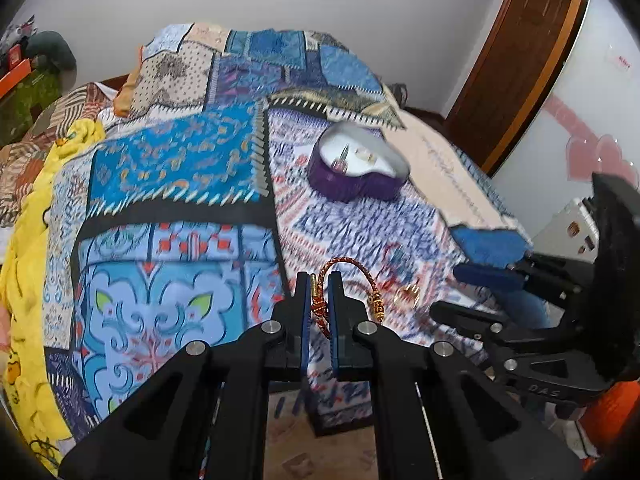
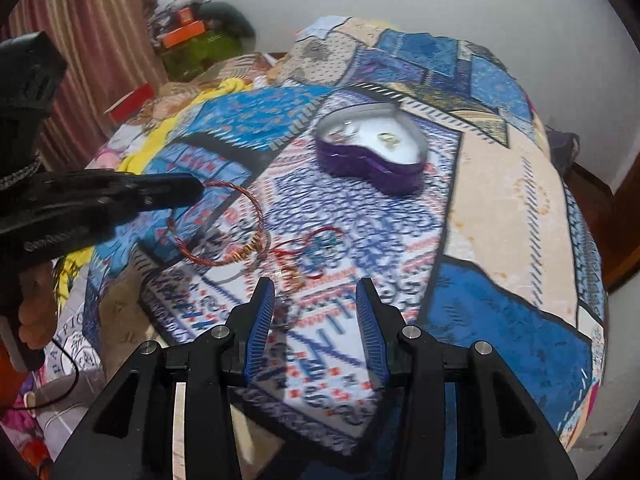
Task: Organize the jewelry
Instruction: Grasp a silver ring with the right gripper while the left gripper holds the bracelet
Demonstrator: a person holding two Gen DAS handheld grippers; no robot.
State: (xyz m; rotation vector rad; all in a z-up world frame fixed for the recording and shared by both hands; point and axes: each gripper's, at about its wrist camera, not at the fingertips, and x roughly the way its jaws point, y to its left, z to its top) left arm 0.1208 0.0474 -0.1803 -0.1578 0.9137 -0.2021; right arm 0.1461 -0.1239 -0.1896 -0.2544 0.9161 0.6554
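My left gripper (image 1: 319, 280) is shut on a red-and-gold bangle (image 1: 362, 270), held a little above the patterned bedspread; the bangle also shows in the right wrist view (image 2: 232, 224), hanging from the left gripper (image 2: 188, 192). A purple heart-shaped jewelry box (image 1: 356, 168) lies open further back, white inside, with small pieces in it; it also shows in the right wrist view (image 2: 372, 152). My right gripper (image 2: 316, 296) is open and empty above small jewelry pieces (image 2: 296, 268) on the bedspread. A gold ring (image 1: 408, 294) lies right of the bangle.
The patchwork bedspread (image 1: 180, 168) covers the bed. A yellow cloth (image 1: 36, 240) lies along its left side. A wooden door (image 1: 520, 60) stands at the back right. Boxes and clutter (image 2: 192, 40) sit at the back left beside a curtain.
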